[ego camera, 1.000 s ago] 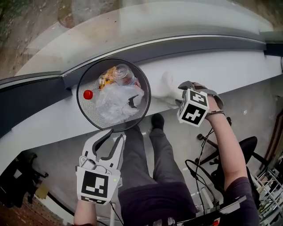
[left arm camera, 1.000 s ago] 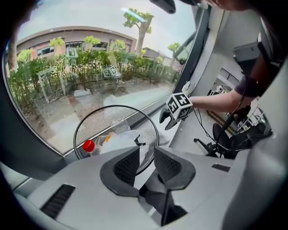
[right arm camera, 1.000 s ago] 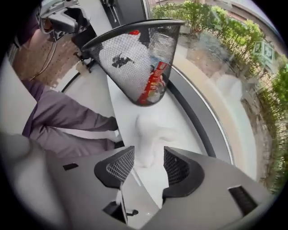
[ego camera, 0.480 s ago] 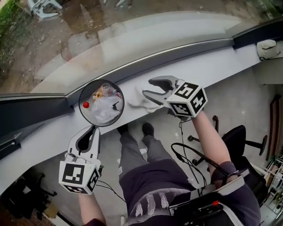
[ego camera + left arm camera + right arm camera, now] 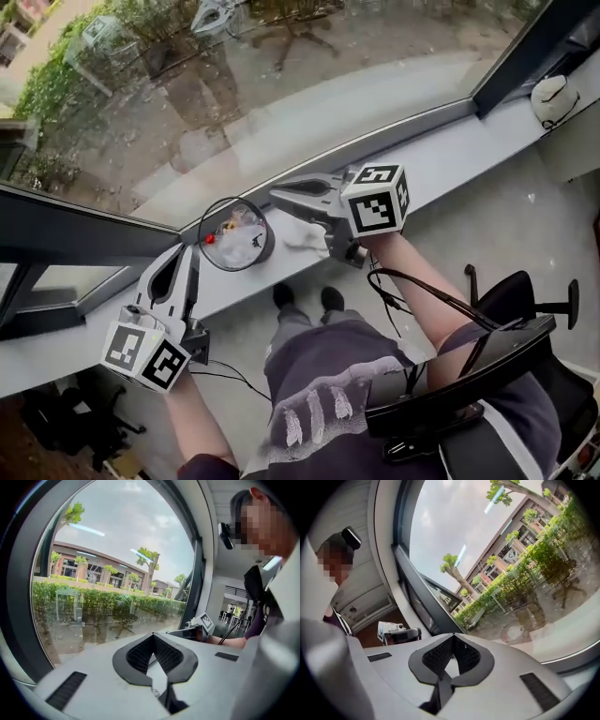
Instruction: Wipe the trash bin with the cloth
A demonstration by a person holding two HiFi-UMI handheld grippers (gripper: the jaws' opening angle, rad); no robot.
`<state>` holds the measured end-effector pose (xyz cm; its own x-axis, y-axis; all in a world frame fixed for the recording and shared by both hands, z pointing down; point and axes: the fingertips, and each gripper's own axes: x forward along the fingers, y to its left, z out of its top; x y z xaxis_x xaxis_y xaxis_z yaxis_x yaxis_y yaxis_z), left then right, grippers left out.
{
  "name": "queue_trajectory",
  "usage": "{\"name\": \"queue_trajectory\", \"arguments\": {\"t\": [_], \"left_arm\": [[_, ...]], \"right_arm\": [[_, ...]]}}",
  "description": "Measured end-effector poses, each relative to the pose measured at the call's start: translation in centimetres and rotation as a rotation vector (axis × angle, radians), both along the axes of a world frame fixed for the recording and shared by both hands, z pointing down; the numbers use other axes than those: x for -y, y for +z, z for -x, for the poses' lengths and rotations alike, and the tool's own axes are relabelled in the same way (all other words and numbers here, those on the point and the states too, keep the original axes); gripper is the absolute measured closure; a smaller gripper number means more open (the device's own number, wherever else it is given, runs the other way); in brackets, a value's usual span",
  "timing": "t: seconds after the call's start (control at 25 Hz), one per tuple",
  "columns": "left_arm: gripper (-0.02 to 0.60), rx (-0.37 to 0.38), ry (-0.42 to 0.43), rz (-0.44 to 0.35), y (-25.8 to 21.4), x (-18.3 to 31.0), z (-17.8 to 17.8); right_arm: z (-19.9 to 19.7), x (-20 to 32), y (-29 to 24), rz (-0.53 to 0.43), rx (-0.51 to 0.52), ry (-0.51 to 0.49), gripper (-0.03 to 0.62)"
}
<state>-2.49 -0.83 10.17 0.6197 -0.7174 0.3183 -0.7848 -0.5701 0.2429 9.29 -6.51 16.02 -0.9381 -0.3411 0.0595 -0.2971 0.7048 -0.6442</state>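
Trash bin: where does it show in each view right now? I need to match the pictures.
Head view: trash bin left of centre, on the sill below the window.
Left gripper view: not in it.
Right gripper view: not in it.
Shared landmark: the window, which is in all three views and fills most of both gripper views.

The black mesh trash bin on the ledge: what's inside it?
Inside the black mesh trash bin: a small red round item, crumpled clear plastic and a yellowish scrap. The plastic covers whatever lies beneath.

Head view overhead; gripper views toward window
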Motion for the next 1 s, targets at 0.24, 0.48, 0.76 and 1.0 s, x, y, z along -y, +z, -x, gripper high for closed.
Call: {"name": "queue_trajectory", "arguments": {"t": [0.24,0.48,0.76,1.0], "left_arm": [[0.583,0.040,0.055,-0.026,-1.1,-5.3,-3.0],[0.583,0.123,0.025,-0.092,-2.2,-8.0,-1.7],[0.583,0.118,0.000,-0.128,-1.7,-11.8,3.3],[0.583,0.104,0.019,-0.145,-1.0,-16.2,8.4]], "right_arm": [[0.8,-4.6,-3.0,0.004,0.182,-0.110,0.594],[1.9,-8.1,-4.4,-0.028,0.188,-0.190,0.595],[6.3,-10.8,-3.8,-0.069,0.057,-0.131,0.594],[9.8,-15.4,-5.0,-0.062,0.136,-0.070,0.594]]}}
